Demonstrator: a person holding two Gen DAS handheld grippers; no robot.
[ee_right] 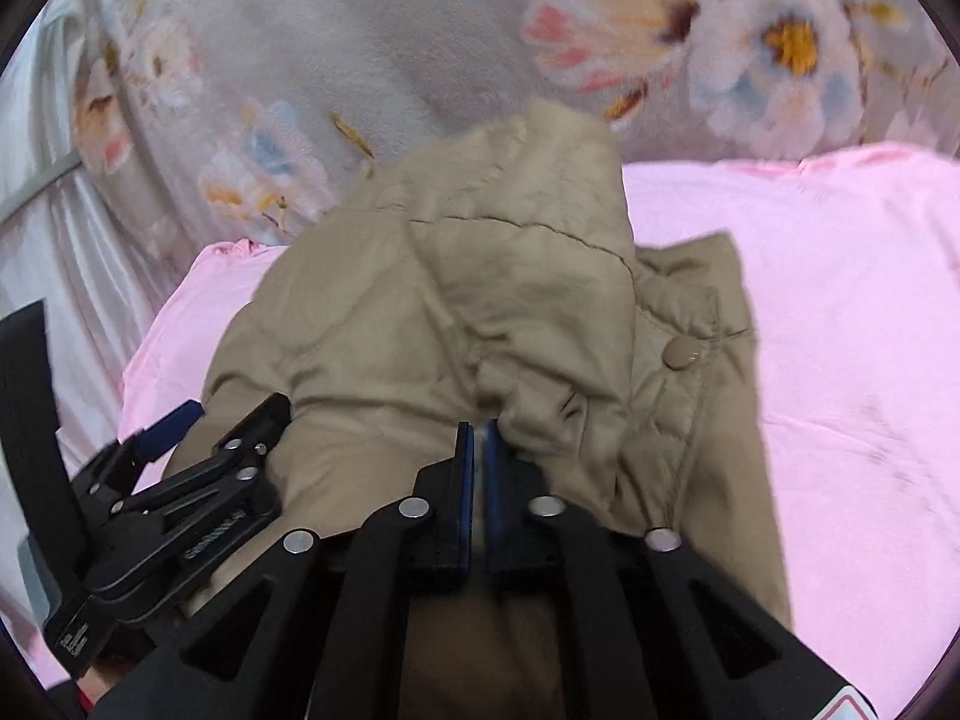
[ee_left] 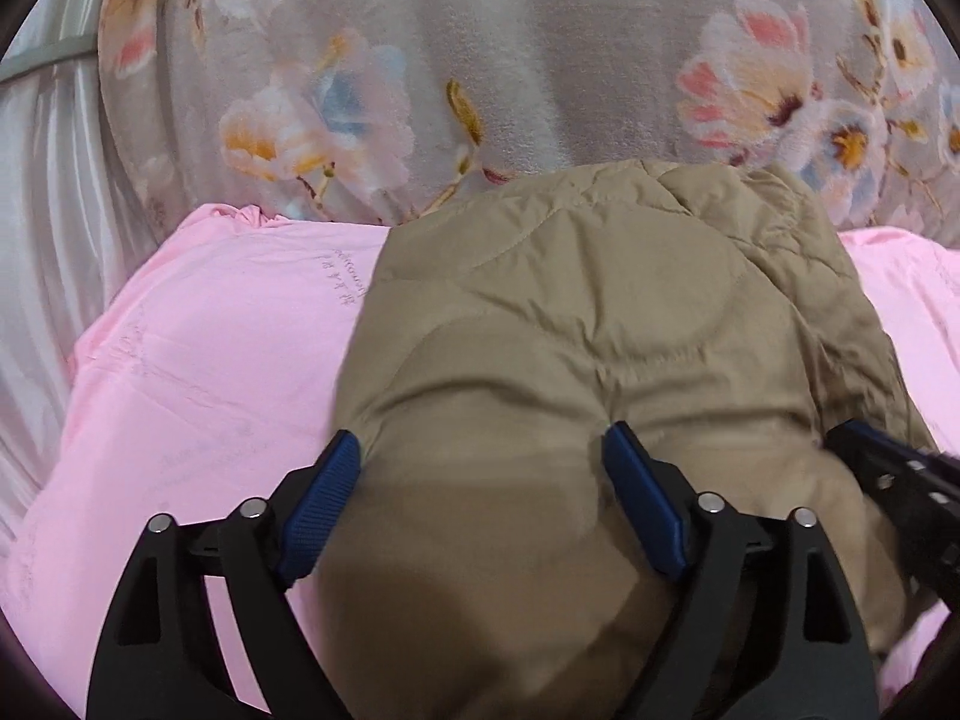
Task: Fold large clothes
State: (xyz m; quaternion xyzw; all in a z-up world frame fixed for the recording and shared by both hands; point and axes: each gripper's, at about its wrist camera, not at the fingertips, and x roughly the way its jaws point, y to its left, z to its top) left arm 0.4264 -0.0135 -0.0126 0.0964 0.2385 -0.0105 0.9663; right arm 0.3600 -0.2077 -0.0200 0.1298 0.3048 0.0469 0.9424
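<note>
jacket (ee_left: 570, 324) | tan, quilted | bunched, folded | on pink sheet (ee_left: 198, 348)

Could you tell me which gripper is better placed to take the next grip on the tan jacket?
Probably left: the left gripper is open astride the tan jacket; the right gripper is nearly closed.

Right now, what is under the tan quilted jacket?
The tan quilted jacket lies on a pink sheet, which shows on both sides of it. A grey floral blanket lies beyond. Whatever is directly beneath the jacket's bulk is covered.
</note>
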